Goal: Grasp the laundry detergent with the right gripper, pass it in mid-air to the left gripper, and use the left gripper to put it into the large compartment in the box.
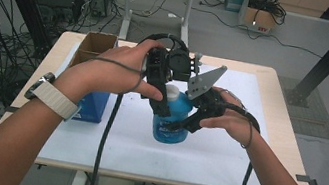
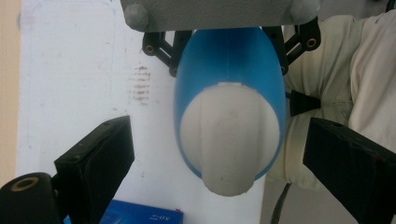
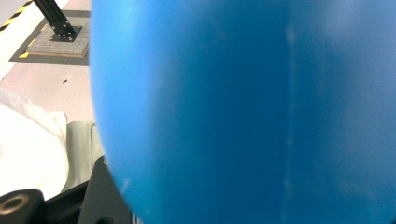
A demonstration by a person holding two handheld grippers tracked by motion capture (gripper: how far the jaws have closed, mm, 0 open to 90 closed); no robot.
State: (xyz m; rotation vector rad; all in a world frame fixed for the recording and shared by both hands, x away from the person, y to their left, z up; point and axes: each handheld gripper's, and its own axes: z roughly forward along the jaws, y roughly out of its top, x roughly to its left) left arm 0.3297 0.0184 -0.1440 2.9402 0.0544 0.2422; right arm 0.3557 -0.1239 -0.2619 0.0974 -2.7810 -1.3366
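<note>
Your bottle standing on the sheet at the middle of the desk, your left gripper over its top, your right gripper at its right side, two boxes to your left of it, the open one behind the other.

The high view looks forward and down over my table. My left gripper's camera looks straight down onto the blue bottle cap; my right one presses against that bottle's side, shared by all three.
</note>
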